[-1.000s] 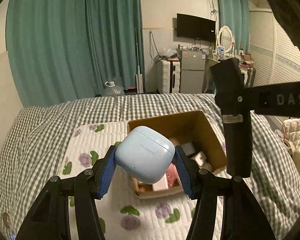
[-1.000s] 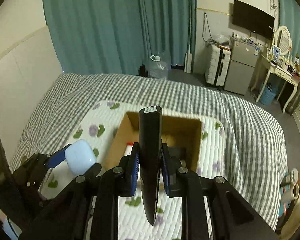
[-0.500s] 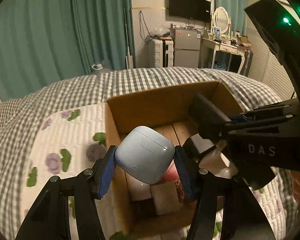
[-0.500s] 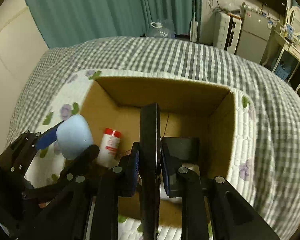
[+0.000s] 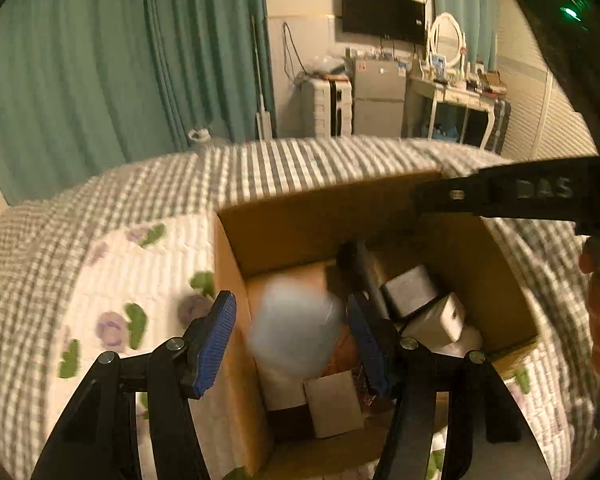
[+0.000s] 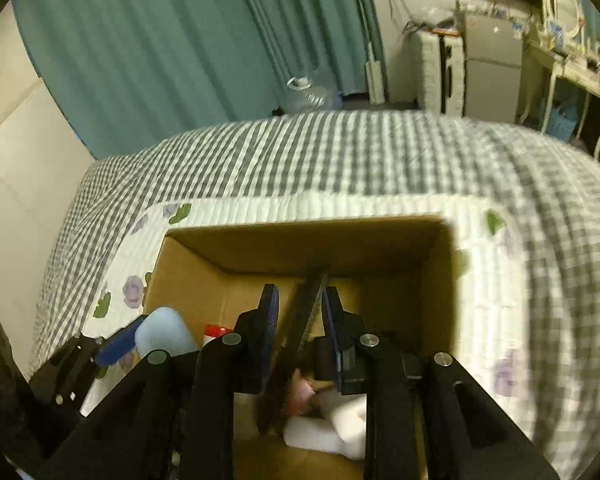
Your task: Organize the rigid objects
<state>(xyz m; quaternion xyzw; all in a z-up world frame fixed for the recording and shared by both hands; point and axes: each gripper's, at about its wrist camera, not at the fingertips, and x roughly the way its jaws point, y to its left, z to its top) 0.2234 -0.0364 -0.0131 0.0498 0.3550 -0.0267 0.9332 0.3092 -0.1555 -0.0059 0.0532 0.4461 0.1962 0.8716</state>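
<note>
One cardboard box (image 5: 380,208), one blurred blue case (image 5: 296,328), two spread tongs (image 5: 292,340)

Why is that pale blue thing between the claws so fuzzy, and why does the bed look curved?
Left wrist view: the blue earbud case is smeared by motion blur between the open fingers. Right wrist view: the black remote blurs likewise. Both views: fisheye lenses bend the checked bedspread; the lighting is dim and yellowish.

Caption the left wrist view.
Open left hand-held gripper releasing blurred pale-blue earbud case over cardboard box on bed.

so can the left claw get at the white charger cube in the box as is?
Probably yes: the left claw is open over the cardboard box, white charger cube exposed, though the black remote lies between.
</note>
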